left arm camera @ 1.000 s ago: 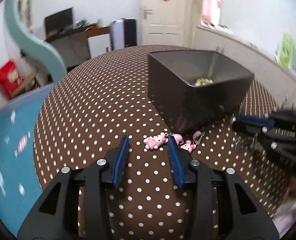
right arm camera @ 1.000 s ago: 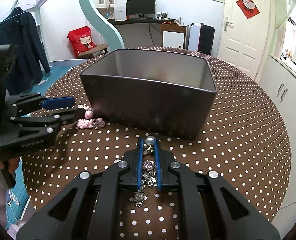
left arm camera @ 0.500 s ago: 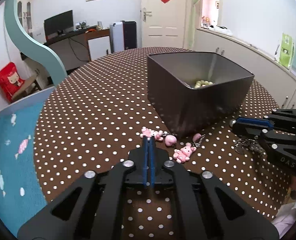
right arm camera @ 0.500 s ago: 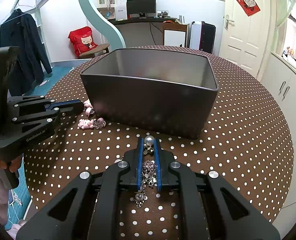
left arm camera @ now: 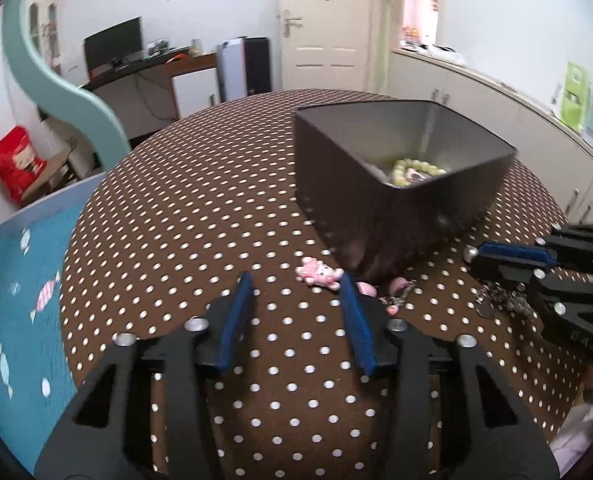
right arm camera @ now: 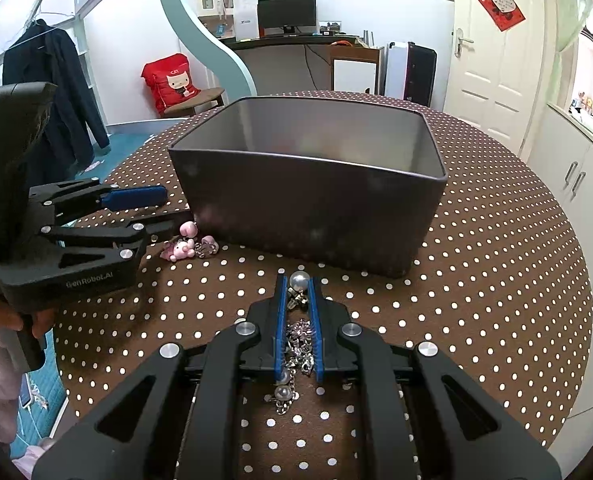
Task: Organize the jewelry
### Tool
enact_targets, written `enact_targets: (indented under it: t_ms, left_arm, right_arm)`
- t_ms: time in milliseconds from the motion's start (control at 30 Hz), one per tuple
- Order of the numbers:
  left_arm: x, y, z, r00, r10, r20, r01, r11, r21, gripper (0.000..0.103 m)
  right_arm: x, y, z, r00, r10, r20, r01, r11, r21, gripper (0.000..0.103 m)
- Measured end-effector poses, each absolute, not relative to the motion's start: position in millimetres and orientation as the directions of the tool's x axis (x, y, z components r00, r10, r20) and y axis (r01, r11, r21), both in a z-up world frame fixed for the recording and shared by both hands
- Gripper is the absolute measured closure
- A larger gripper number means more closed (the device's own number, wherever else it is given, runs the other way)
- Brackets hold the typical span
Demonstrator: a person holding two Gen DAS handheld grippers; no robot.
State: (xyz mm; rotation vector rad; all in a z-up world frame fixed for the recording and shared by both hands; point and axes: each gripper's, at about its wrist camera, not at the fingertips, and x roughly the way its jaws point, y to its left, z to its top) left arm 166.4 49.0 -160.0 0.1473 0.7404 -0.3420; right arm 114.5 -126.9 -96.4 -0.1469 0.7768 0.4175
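A dark grey box (left arm camera: 396, 184) stands on the brown polka-dot table (left arm camera: 176, 240); a pale bead bracelet (left arm camera: 412, 168) lies inside it. Pink charm trinkets (left arm camera: 320, 274) lie at the box's near corner, also in the right wrist view (right arm camera: 186, 242). My left gripper (left arm camera: 296, 284) is open and empty, its right finger just beside the charms. My right gripper (right arm camera: 296, 286) is shut on a silver chain with pearls (right arm camera: 298, 328), low over the table in front of the box (right arm camera: 308, 200). The left gripper also shows in the right wrist view (right arm camera: 172, 206).
The table edge curves round at the left, with a teal rug (left arm camera: 12, 304) below. White cabinets (right arm camera: 576, 168) stand to the right of the table. The person's hand (right arm camera: 12, 320) holds the left gripper's handle.
My left gripper was open, shut empty half a second ago, and is open again near the pink charms. My right gripper has kept hold of the chain, almost still.
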Motion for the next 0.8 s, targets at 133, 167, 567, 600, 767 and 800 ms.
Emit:
enact_targets:
  t_ms: [133, 167, 567, 600, 767, 800]
  left_arm:
    - [167, 45, -161, 0.678, -0.279, -0.680, 0.384, 0.923, 0.004, 0.087]
    - [167, 44, -161, 0.678, -0.279, -0.680, 0.381, 0.925, 0.001, 0.090]
    - [155, 61, -154, 0.655, -0.340, -0.675, 0.316, 0.934, -0.164, 0.089]
    - [153, 62, -151, 0.662, -0.339, -0.668, 0.309, 0.936, -0.169, 0.078]
    - [149, 51, -146, 0.663, -0.339, -0.668, 0.322, 0.934, -0.155, 0.066]
    - [150, 47, -147, 0.658, -0.336, -0.674, 0.325, 0.934, -0.148, 0.066]
  right_arm:
    - [114, -127, -97, 0.636, 0.311, -0.706, -0.419, 0.908, 0.021, 0.093]
    - [114, -127, -97, 0.636, 0.311, -0.706, -0.419, 0.908, 0.022, 0.093]
    - [113, -124, -97, 0.631, 0.321, -0.706, -0.427, 0.904, 0.029, 0.093]
    - [113, -124, -97, 0.631, 0.321, -0.706, -0.428, 0.903, 0.029, 0.093]
    - [112, -122, -97, 0.630, 0.325, -0.706, -0.431, 0.902, 0.031, 0.093]
    - [111, -122, -97, 0.631, 0.323, -0.705, -0.425, 0.905, 0.034, 0.093]
